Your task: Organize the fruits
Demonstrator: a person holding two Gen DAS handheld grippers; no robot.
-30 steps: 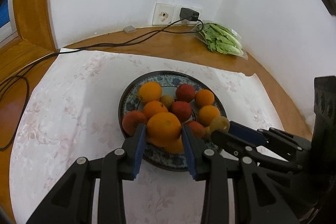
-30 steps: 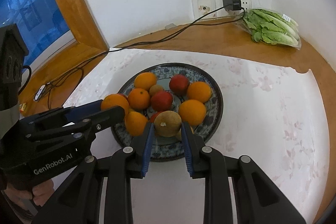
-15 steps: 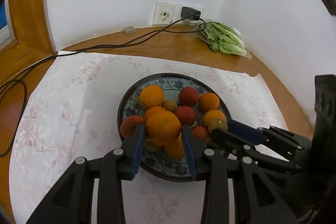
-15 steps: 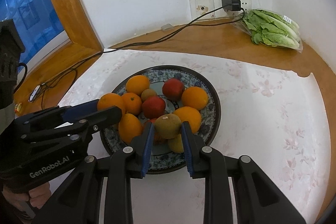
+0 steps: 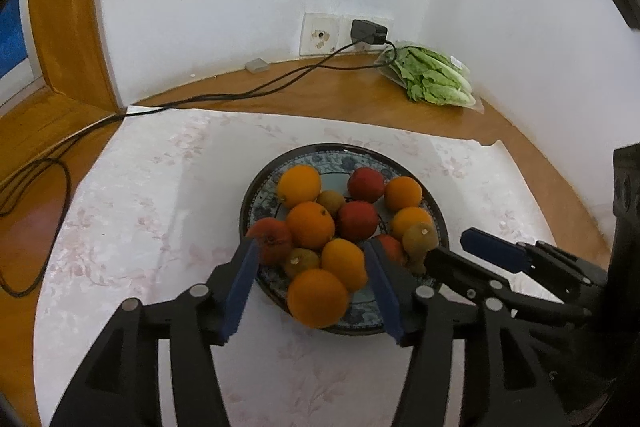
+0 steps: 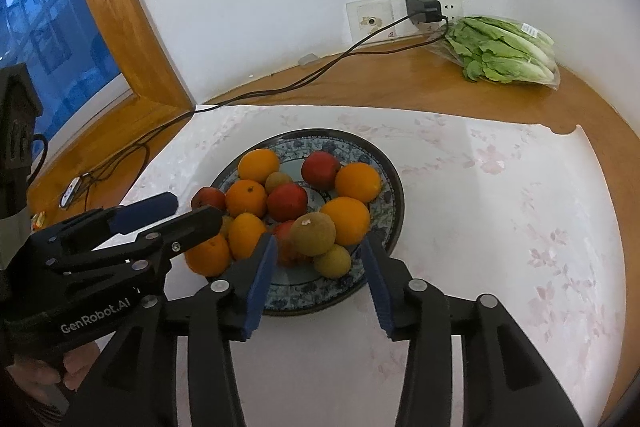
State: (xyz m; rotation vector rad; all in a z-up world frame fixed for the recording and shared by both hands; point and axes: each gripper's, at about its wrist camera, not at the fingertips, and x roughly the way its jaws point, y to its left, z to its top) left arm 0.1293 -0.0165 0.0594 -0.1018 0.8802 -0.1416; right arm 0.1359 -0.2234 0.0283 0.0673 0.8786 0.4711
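Note:
A blue patterned plate [image 5: 256, 203] [image 6: 394, 195] on a white floral cloth holds several oranges, red apples and brownish kiwis. My left gripper [image 5: 310, 267] is open above the plate's near edge, and an orange [image 5: 318, 297] lies loose on the plate between its jaws. My right gripper [image 6: 318, 257] is open too, and a brown kiwi [image 6: 313, 233] rests on the fruit pile between its jaws. Each gripper shows in the other's view, the right one [image 5: 460, 251] beside the plate's right side, the left one [image 6: 172, 211] at its left side.
A bag of lettuce [image 5: 434, 79] [image 6: 504, 53] lies in the far right corner of the wooden ledge. A black charger [image 6: 422, 9] is plugged into the wall socket, its cable running left. The white cloth [image 6: 520, 227] covers the ledge around the plate. A window frame stands at left.
Both grippers have opened. The orange has left the left gripper's hold and the kiwi the right gripper's; both now rest on the plate. Both grippers have pulled back slightly.

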